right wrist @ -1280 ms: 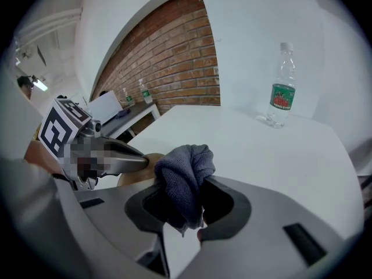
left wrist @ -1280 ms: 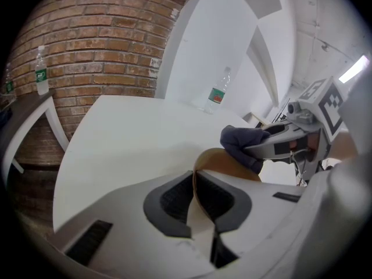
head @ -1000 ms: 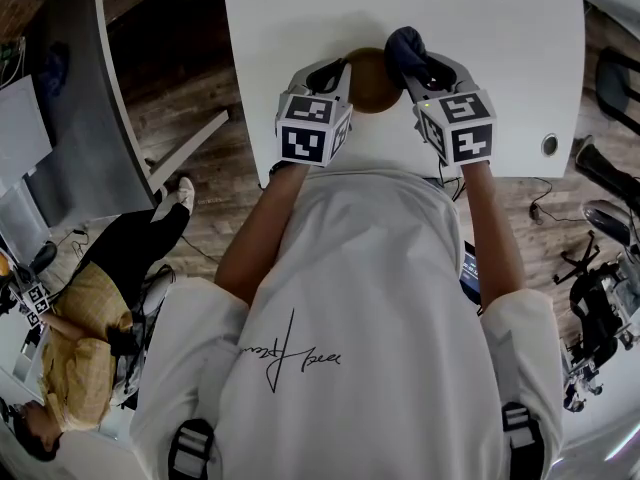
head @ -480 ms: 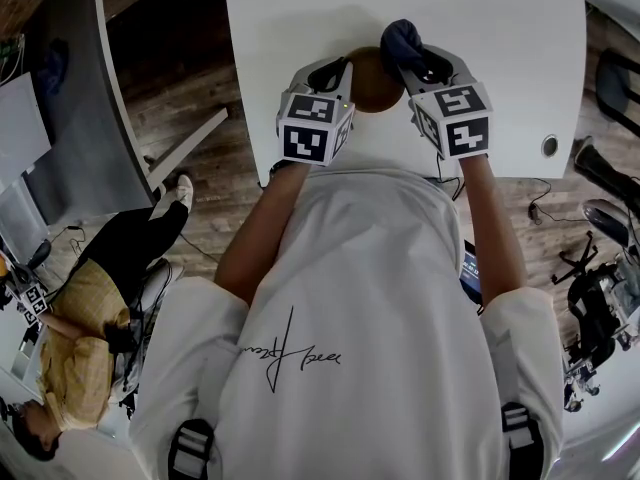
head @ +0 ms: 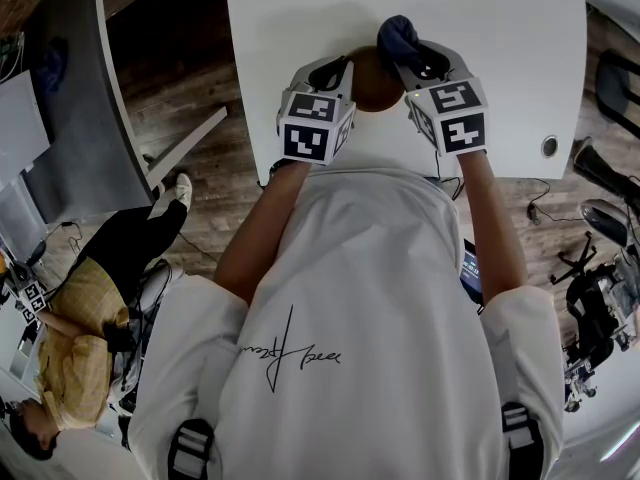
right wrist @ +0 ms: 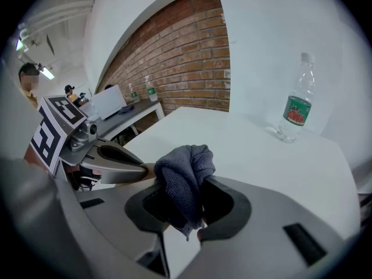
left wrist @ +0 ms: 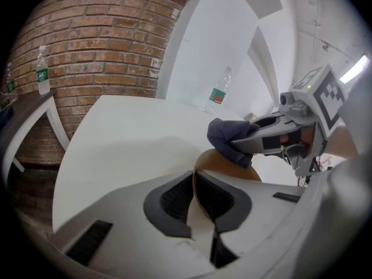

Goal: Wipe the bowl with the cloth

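Left claw [left wrist: 195,193]: pinching the rim of the bowl [head: 372,83], at the near edge of the counter [head: 300,18].
Right claw [right wrist: 187,208]: clamped on the cloth [right wrist: 186,164], over the bowl's far-right rim.
Technique: press the cloth against the inside wall, sweep round, brace the rim firmly.

Looks like a lab or work room, not a home. Big white counter [head: 520,38] and a grey desk [head: 60,118] on a wood floor [head: 190,98], with loose wires [head: 545,188] lying about. Red brick wall [left wrist: 99,45] at the back. Water bottle [right wrist: 295,106] left on the counter. Another person [head: 70,358] sitting nearby beside a black-and-white patterned cube [head: 35,298].
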Demonstrator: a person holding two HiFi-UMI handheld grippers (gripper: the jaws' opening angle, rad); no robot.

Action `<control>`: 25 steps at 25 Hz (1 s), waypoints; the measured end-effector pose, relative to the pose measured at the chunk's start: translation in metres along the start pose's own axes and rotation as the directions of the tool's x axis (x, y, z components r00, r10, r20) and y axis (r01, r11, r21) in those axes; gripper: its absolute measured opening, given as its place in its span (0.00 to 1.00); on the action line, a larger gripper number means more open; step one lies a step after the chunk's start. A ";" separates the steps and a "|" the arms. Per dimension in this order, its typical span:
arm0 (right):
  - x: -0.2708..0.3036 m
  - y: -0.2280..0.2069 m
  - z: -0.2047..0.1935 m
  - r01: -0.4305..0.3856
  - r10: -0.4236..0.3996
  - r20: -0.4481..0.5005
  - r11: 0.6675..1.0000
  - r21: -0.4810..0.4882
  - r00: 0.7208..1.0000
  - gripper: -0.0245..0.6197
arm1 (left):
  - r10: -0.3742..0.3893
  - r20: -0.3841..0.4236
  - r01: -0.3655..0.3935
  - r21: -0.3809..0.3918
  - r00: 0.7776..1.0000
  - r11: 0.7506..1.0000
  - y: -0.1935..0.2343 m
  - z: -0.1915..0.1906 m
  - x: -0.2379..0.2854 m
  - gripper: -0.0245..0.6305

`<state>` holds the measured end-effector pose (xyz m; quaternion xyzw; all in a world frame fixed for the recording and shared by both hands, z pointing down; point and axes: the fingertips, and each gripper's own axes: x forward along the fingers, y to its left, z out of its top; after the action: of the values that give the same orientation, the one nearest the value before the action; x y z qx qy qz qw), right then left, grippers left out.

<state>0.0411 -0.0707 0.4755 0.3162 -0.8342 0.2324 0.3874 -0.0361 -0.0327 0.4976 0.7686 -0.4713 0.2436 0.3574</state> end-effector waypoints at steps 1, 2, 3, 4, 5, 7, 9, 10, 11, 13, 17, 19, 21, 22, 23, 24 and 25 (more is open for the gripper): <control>0.000 0.001 0.001 -0.001 0.001 0.001 1.000 -0.002 1.000 0.19 | 0.000 0.000 0.000 -0.001 1.000 1.000 0.000 0.000 -0.001 0.05; 0.000 0.002 0.002 -0.002 0.002 0.001 1.000 -0.004 1.000 0.19 | 0.000 0.000 0.000 -0.001 1.000 1.000 0.000 0.000 -0.001 0.05; 0.001 0.002 0.002 -0.002 0.002 0.001 1.000 -0.006 1.000 0.19 | 0.000 0.000 0.000 -0.001 1.000 1.000 0.000 0.000 -0.001 0.05; 0.001 0.003 0.003 -0.003 0.003 0.001 1.000 -0.010 1.000 0.19 | -0.001 0.000 0.001 0.000 1.000 1.000 0.000 0.000 -0.001 0.05; 0.001 0.003 0.004 -0.004 0.004 0.001 1.000 -0.014 1.000 0.19 | -0.001 0.000 0.001 0.000 1.000 1.000 -0.001 0.000 -0.001 0.05; 0.002 0.003 0.004 -0.005 0.005 0.002 1.000 -0.019 1.000 0.19 | -0.001 0.000 0.001 -0.001 1.000 1.000 -0.002 0.000 0.000 0.05; 0.003 0.003 0.005 -0.007 0.007 0.002 1.000 -0.022 1.000 0.19 | 0.000 0.000 0.000 -0.001 1.000 1.000 -0.002 0.000 0.001 0.05; 0.003 0.003 0.006 -0.008 0.008 0.003 1.000 -0.024 1.000 0.19 | 0.000 -0.001 0.000 -0.001 1.000 1.000 -0.002 0.000 0.001 0.05; 0.005 0.004 0.006 -0.008 0.008 0.003 1.000 -0.027 1.000 0.19 | -0.001 -0.001 0.001 -0.001 1.000 1.000 -0.001 0.000 0.001 0.05; 0.006 0.005 0.008 -0.009 0.009 0.005 1.000 -0.029 1.000 0.19 | 0.000 -0.001 0.000 -0.001 1.000 1.000 -0.001 0.000 0.001 0.05; 0.005 0.006 0.010 -0.010 0.010 0.011 0.999 -0.034 1.000 0.19 | 0.001 -0.001 -0.001 0.000 1.000 1.000 -0.003 0.000 0.000 0.05; 0.006 0.008 0.011 -0.010 0.010 0.012 0.999 -0.040 1.000 0.19 | 0.001 -0.001 -0.001 0.000 1.000 1.000 -0.002 0.000 -0.001 0.05; 0.008 0.011 0.013 -0.009 0.009 0.014 0.999 -0.046 1.000 0.19 | 0.001 -0.002 -0.001 -0.001 1.000 1.000 0.000 -0.001 -0.002 0.05; 0.009 0.011 0.013 -0.009 0.010 0.015 0.999 -0.048 1.000 0.19 | 0.001 -0.002 -0.001 -0.001 1.000 1.000 0.000 -0.001 -0.002 0.05; 0.010 0.012 0.014 -0.009 0.010 0.016 0.999 -0.049 1.000 0.19 | 0.001 -0.002 -0.001 -0.002 1.000 1.000 0.001 -0.001 -0.002 0.05; 0.010 0.012 0.014 -0.010 0.011 0.016 0.999 -0.051 1.000 0.19 | 0.000 -0.002 -0.001 -0.002 1.000 1.000 0.001 -0.001 -0.001 0.05; 0.011 0.012 0.014 -0.011 0.011 0.017 0.999 -0.052 1.000 0.19 | 0.000 -0.003 0.000 -0.002 1.000 1.000 0.001 -0.001 -0.001 0.05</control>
<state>0.0200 -0.0754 0.4741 0.3034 -0.8451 0.2099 0.3870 -0.0377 -0.0317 0.4980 0.7679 -0.4712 0.2440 0.3589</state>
